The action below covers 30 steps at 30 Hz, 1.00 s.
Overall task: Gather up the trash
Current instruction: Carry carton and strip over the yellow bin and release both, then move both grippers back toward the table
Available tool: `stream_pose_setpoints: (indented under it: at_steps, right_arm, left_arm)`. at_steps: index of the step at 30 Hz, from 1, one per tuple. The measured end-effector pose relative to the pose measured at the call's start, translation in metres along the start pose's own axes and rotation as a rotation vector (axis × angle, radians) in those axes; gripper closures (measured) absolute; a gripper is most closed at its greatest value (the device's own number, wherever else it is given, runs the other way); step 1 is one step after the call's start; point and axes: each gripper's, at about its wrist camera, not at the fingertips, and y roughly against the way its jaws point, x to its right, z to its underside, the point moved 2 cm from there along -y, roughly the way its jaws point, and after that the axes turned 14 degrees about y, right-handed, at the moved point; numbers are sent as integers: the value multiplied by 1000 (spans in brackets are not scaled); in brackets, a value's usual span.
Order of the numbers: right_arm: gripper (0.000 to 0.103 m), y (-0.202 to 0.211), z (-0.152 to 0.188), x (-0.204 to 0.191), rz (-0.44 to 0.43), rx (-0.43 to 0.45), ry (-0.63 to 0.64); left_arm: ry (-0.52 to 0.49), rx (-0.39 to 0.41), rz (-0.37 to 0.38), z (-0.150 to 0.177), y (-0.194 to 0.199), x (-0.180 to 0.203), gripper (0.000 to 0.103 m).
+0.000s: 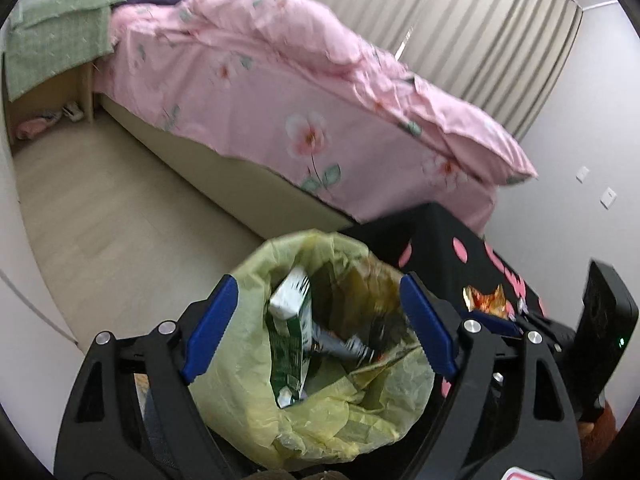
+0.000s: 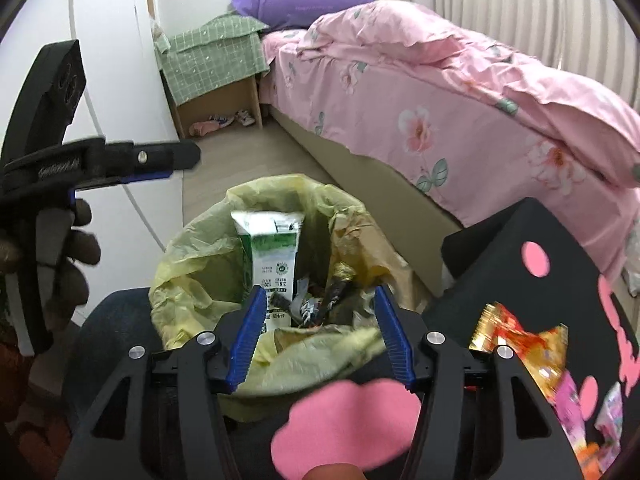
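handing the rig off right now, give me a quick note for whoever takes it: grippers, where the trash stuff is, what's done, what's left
Left gripper: open, nothing between the jaws, over the bin.
Right gripper: open, empty, also above the bin.
Bin with yellow liner: on the floor beside the black table with pink spots, near the bed.
Done: a green-and-white carton and some dark wrappers are already inside the bin.
Left: an orange snack wrapper and more colourful packets lie on the table at the right. Probably take the orange wrapper next with the right gripper.
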Motion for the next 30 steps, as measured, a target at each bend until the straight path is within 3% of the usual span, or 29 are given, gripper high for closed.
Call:
stream_pose_setpoints:
  at_steps: [6, 10, 15, 19, 22, 24, 30]
  right_arm:
    - [45, 69, 29, 21, 122, 69, -65]
    - [42, 127, 63, 40, 302, 118, -89]
    - [42, 175, 119, 75, 428, 5, -162]
    - [42, 205, 175, 117, 561, -23, -318]
    - [43, 211, 208, 149, 531, -5, -447]
    - [50, 203, 229, 174, 506, -30, -536]
    - [51, 175, 258, 198, 423, -81, -637]
  left_arm:
    - [-48, 50, 68, 9, 17, 40, 19]
    - [-131, 16, 117, 38, 10, 82, 19]
    - [-253, -106, 207, 88, -4, 138, 19]
    - [-308, -135, 265, 121, -2, 164, 19]
    - [-321, -160, 293, 141, 0, 176, 19]
    - [-339, -180, 289, 152, -1, 184, 19]
    - [-375, -195, 271, 166, 0, 188, 19]
